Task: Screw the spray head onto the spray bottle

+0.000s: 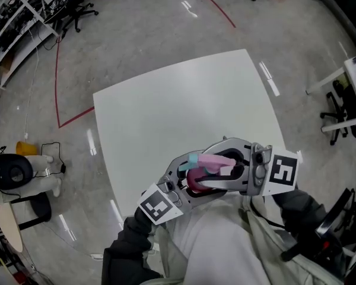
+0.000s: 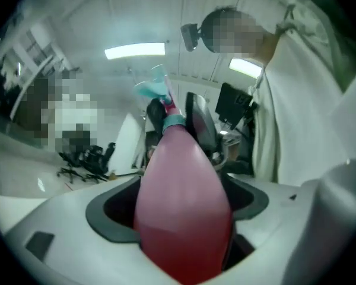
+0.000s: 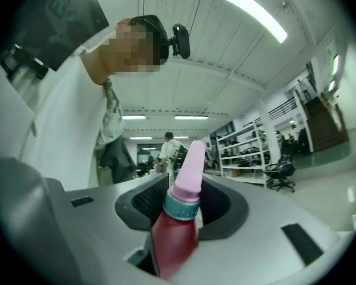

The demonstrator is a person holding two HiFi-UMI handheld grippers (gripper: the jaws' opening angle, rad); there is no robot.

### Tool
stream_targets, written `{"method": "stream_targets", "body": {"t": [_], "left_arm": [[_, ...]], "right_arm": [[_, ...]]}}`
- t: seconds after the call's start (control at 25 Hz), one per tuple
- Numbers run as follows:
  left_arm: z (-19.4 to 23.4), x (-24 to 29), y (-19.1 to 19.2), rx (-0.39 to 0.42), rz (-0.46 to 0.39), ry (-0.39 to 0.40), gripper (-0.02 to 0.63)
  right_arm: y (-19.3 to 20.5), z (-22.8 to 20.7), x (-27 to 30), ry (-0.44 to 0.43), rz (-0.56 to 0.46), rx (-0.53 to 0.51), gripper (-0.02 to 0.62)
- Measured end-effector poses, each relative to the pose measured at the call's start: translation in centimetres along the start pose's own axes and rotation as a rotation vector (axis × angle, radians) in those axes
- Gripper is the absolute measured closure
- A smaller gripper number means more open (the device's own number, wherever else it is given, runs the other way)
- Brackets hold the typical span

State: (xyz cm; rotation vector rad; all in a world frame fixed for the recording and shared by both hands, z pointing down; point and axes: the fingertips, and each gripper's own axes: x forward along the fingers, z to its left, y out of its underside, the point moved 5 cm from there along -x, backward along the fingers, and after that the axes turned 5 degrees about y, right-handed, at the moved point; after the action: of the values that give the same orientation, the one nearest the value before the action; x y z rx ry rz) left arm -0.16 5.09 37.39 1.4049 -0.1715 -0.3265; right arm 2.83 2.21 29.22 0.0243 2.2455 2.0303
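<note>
I hold a dark red spray bottle (image 1: pixel 194 180) in the air over the near edge of the white table (image 1: pixel 184 100). My left gripper (image 1: pixel 187 180) is shut on the bottle's wide body (image 2: pixel 181 200), which fills the space between its jaws. A pink spray head (image 1: pixel 216 162) with a teal collar (image 3: pixel 182 206) sits on the neck, its teal trigger (image 2: pixel 153 88) pointing away. My right gripper (image 1: pixel 234 166) is shut on the spray head (image 3: pixel 190 165), one dark pad on each side of it. The red neck (image 3: pixel 175 236) shows just below the collar.
Grey floor surrounds the table, with a red tape line (image 1: pixel 59 88) at the left. Office chairs (image 1: pixel 77 8) and shelving stand at the far left. A yellow object (image 1: pixel 25 148) and a white machine (image 1: pixel 15 174) sit on the floor at the left.
</note>
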Motion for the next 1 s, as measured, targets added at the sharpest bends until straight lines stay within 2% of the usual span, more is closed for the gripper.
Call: {"method": "stream_targets", "body": {"t": [0.08,0.12,0.28,0.36,0.4,0.52,0.6,0.64,0.76,0.88,1.0], "left_arm": [[1.3,-0.1,0.1,0.17,0.078,-0.148,0.17],[1.8,-0.1,0.1,0.217,0.093,-0.221,0.169],[3.1,-0.4,0.0,0.293,0.116,-0.457,0.169],[3.2,-0.2,0.0,0.363,0.147,-0.516,0.169],[3.2,0.0,-0.1,0.389,0.158,-0.52,0.169],[2.7,0.1,-0.4,0.379,0.145,-0.45,0.169],[2.0,-0.1,-0.5,0.316,0.119,-0.358,0.169],[1.6,-0.1,-0.5,0.259,0.095,-0.299,0.17],[0.3,-0.1,-0.8,0.006,-0.043,-0.157,0.17],[-0.8,0.0,-1.7,-0.084,-0.116,-0.015,0.169],[-1.5,0.1,-2.6,-0.145,-0.144,0.09,0.169]], "right_arm": [[0.1,-0.8,-0.1,0.148,0.021,-0.057,0.44],[0.1,-1.0,-0.3,0.213,0.027,-0.087,0.44],[-0.1,-1.0,-0.3,0.385,0.05,-0.172,0.423],[0.1,-1.1,-0.3,0.425,0.079,-0.193,0.423],[0.2,-1.2,-0.2,0.43,0.097,-0.199,0.426],[0.3,-0.7,-0.2,0.386,0.117,-0.238,0.453],[0.0,-0.1,-0.3,0.331,0.087,-0.271,0.454],[-0.2,0.1,-0.4,0.3,0.062,-0.271,0.456],[-1.0,0.8,-0.6,0.183,-0.04,-0.188,0.456],[-1.8,1.2,-0.7,0.073,-0.135,-0.075,0.457],[-2.6,1.2,-1.0,0.019,-0.223,0.007,0.457]]}}
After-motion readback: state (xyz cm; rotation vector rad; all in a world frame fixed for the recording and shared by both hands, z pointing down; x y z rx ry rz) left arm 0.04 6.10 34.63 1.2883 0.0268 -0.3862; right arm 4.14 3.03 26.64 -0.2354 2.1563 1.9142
